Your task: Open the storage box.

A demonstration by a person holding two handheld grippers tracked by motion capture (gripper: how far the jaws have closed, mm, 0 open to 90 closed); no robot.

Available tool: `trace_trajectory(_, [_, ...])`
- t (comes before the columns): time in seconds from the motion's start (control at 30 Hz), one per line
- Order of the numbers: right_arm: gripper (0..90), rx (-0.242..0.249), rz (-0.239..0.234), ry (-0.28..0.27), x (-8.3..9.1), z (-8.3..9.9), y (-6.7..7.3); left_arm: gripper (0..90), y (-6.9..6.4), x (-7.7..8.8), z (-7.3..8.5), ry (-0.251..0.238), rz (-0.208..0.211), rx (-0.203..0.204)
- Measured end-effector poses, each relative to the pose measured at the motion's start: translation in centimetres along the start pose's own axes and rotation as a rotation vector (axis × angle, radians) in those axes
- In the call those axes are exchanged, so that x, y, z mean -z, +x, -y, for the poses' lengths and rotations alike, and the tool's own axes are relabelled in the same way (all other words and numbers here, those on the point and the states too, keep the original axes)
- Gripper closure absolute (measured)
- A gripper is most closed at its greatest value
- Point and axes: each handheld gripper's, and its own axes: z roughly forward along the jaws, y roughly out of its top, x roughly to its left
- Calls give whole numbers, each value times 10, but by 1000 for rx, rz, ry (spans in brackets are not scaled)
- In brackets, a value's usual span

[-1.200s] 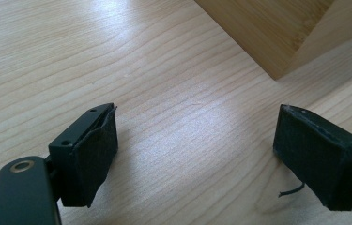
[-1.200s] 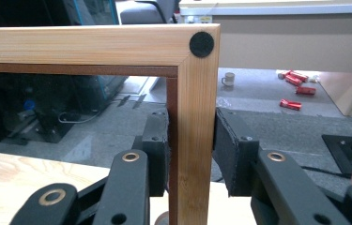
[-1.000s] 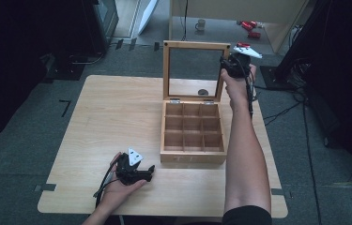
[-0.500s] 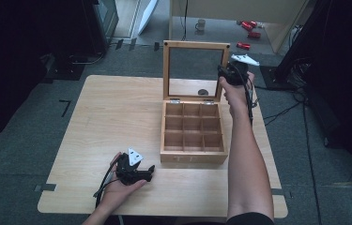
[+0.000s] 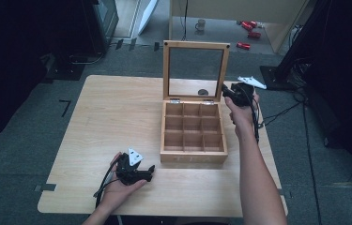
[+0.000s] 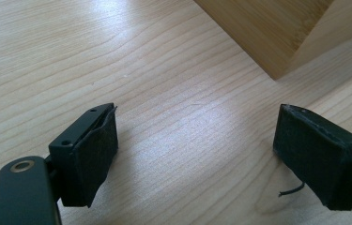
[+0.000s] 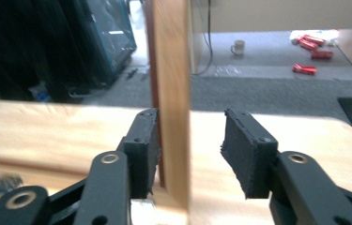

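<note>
My right gripper [image 5: 233,93] straddles the upright lid [image 5: 195,70] frame's right edge on the wooden box [image 5: 193,131], jaws apart. Left gripper [image 5: 138,171] open, idle near box's front-left corner. Likely next: clamp, swing lid.

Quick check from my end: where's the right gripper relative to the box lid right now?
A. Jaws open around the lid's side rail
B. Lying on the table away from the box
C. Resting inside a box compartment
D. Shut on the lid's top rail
A: in the right gripper view the right gripper has its jaws apart with the upright lid rail between them, one pad touching, the other clear.
</note>
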Motion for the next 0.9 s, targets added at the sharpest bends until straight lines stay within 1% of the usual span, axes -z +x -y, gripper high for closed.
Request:
trace_trajectory(0.03, [537,-6,2,2,5,5,-3,147,0,0,0,-1,0,1])
trace_trajectory(0.1, [507,-37,-16,4,13,14,-7,147,0,0,0,0,0,0])
trace_trajectory(0.13, [497,-43,-29,10,21,22,-11,147,0,0,0,0,0,0])
trace_trajectory(0.2, [474,-26,-32,17,28,29,-14,147,0,0,0,-1,-1,2])
trace_trajectory(0.23, [459,-9,-28,21,32,34,-16,147,0,0,0,-1,-1,2])
trace_trajectory(0.27, [459,-9,-28,21,32,34,-16,147,0,0,0,-1,-1,2])
trace_trajectory(0.3, [414,-1,-20,31,40,45,-21,147,0,0,0,-1,0,2])
trace_trajectory(0.37, [351,-7,-29,41,48,53,-23,147,0,0,0,-1,0,3])
trace_trajectory(0.4, [351,-7,-29,41,48,53,-23,147,0,0,0,-1,0,3])
trace_trajectory(0.43, [316,-9,-30,48,51,58,-25,147,0,0,0,-1,-1,3])
trace_trajectory(0.47, [226,-16,-28,76,59,68,-26,147,0,0,0,-1,-1,3])
trace_trajectory(0.5, [204,-9,-26,80,62,72,-26,147,0,0,0,-1,-1,3])
trace_trajectory(0.53, [204,-9,-26,80,62,72,-26,147,0,0,0,-1,-1,3])
trace_trajectory(0.57, [160,11,-21,94,71,83,-26,147,0,0,0,-2,-1,3])
trace_trajectory(0.63, [139,22,-21,103,79,92,-26,147,0,0,0,-2,-1,2])
trace_trajectory(0.67, [139,22,-21,103,79,92,-26,147,0,0,0,-2,-1,2])
trace_trajectory(0.7, [137,44,-5,105,89,101,-28,147,0,0,0,-2,-1,3])
trace_trajectory(0.73, [131,45,0,109,93,106,-29,147,0,0,0,-2,-1,3])
trace_trajectory(0.77, [131,45,0,109,93,106,-29,147,0,0,0,-2,-1,2])
trace_trajectory(0.8, [128,50,7,115,98,112,-31,147,0,0,0,-2,-1,2])
trace_trajectory(0.83, [106,58,19,134,107,124,-33,147,0,0,0,-2,-1,2])
trace_trajectory(0.9, [101,61,28,147,114,134,-35,149,-1,0,0,-1,-2,2])
